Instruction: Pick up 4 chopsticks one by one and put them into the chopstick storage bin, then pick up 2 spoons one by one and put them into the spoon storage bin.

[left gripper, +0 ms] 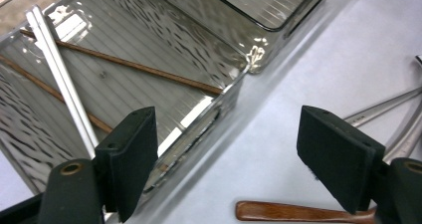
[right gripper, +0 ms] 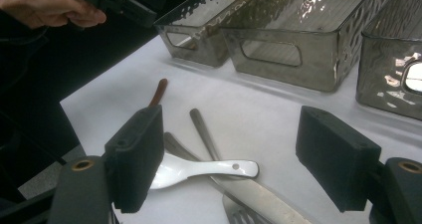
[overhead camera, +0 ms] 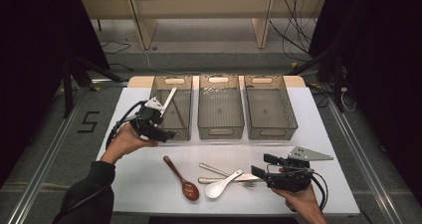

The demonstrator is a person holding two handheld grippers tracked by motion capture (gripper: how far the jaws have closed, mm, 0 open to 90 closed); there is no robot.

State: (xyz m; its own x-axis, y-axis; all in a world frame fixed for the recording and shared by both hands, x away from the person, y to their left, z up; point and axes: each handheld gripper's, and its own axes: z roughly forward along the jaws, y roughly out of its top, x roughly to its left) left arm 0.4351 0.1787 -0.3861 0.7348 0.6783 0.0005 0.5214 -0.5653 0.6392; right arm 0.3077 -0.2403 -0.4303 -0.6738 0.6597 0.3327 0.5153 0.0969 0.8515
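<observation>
My left tongs spread, empty, at leftmost bin's 7 o'clock corner; chopsticks inside bin. My right tongs spread, empty, at white spoon's 3 o'clock on table.

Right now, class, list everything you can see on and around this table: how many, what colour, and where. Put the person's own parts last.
Clear smoky plastic bins: three, grey-tinted, side by side at the table's far side.
Thin wooden chopsticks: two, brown, lying in the left bin.
Pale flat sticks: a pair, silvery white, slanting in the left bin.
Brown wooden spoon: one, on the table's near half, left of the other cutlery.
White ceramic soup spoon: one, lying across the metal cutlery.
Metal cutlery: several silver pieces; exact count unclear.
White table: one.
Left tool: black, jaws apart, empty, by the left bin.
Right tool: black, jaws apart, empty, beside the cutlery.
</observation>
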